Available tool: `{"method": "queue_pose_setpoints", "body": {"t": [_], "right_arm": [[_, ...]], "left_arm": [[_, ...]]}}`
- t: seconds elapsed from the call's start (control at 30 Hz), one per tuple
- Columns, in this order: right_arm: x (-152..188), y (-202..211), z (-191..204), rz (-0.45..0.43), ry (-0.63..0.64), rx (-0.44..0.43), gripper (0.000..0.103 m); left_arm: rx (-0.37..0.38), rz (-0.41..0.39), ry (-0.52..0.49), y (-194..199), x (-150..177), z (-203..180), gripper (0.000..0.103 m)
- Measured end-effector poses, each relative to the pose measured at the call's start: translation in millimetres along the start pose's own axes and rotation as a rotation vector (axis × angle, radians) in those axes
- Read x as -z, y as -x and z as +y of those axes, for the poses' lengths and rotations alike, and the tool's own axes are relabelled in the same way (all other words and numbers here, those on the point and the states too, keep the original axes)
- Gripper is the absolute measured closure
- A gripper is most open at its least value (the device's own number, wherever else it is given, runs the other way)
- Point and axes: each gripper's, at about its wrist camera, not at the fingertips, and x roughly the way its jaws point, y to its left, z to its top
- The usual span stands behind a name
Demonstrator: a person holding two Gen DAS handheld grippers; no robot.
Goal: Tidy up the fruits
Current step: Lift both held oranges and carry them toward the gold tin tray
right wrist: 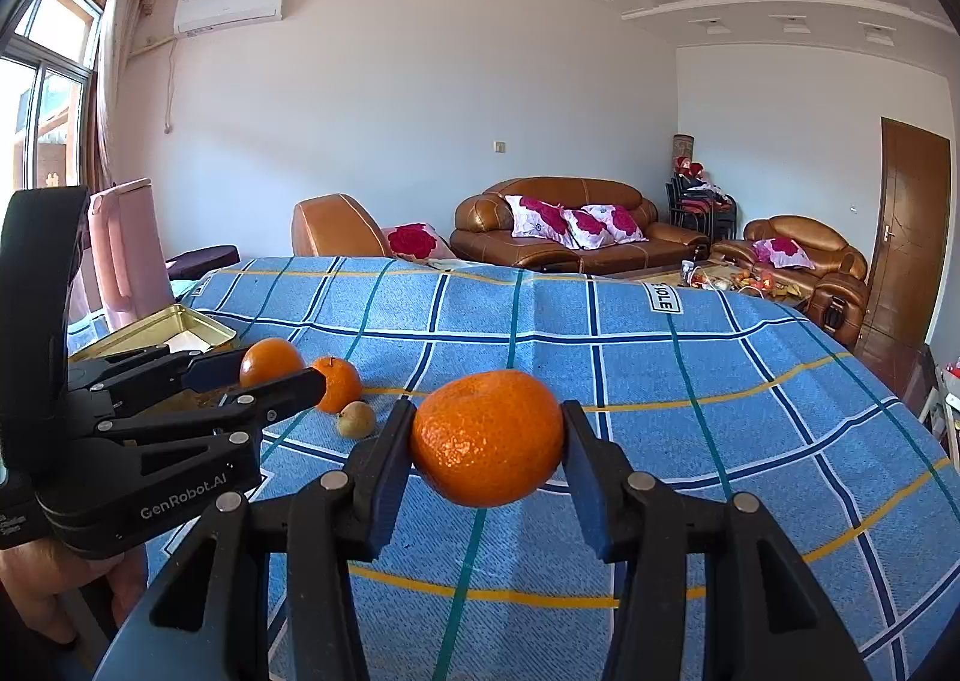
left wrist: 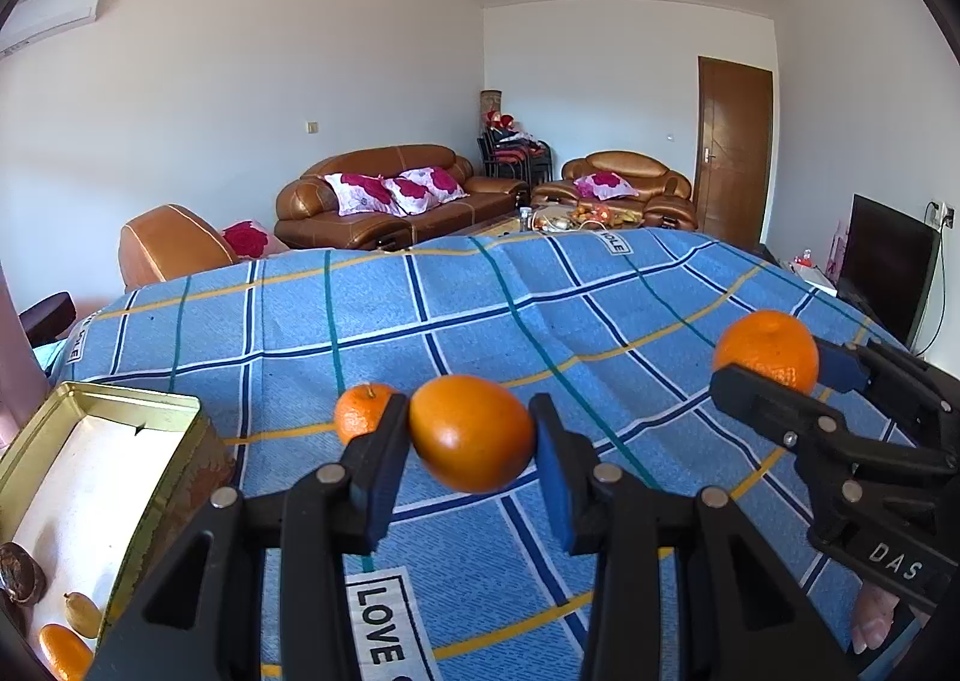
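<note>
My left gripper is shut on a smooth orange, held above the blue checked tablecloth. To its right my right gripper is shut on a dimpled mandarin. In the right wrist view that mandarin fills the right gripper, and the left gripper with its orange shows at the left. A small mandarin lies on the cloth behind the left finger; it appears again beside a small brownish-green fruit.
An open gold tin box stands at the left table edge with a dark round fruit, a small yellow fruit and an orange one inside. Brown sofas stand beyond the table. A person's hand holds the left gripper.
</note>
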Motion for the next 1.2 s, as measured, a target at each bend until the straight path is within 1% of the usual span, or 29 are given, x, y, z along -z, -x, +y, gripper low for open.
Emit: {"method": "queue_pose_setpoints", "body": {"t": [0.33, 0.7, 0.97, 1.2], "right_arm": [[-0.4, 8.6, 3.0, -0.043, 0.006, -0.005, 0.053], [-3.0, 4.2, 8.4, -0.029, 0.034, -0.007, 0.053], [-1.9, 0.1, 9.2, -0.010, 0.044, -0.013, 0.053], [-0.3, 1.3, 13.7, -0.003, 0.049, -0.021, 0.053]], "left_arm": [[-0.032, -0.049, -0.021, 11.4, 1.5, -2.8, 0.061], [-0.040, -0.046, -0.042, 13.9, 1.8, -8.2, 0.061], [-0.040, -0.025, -0.019, 13.5, 3.0, -3.1, 0.061], [-0.037, -0.016, -0.021, 16.6, 6.0, -1.6, 0.061]]}}
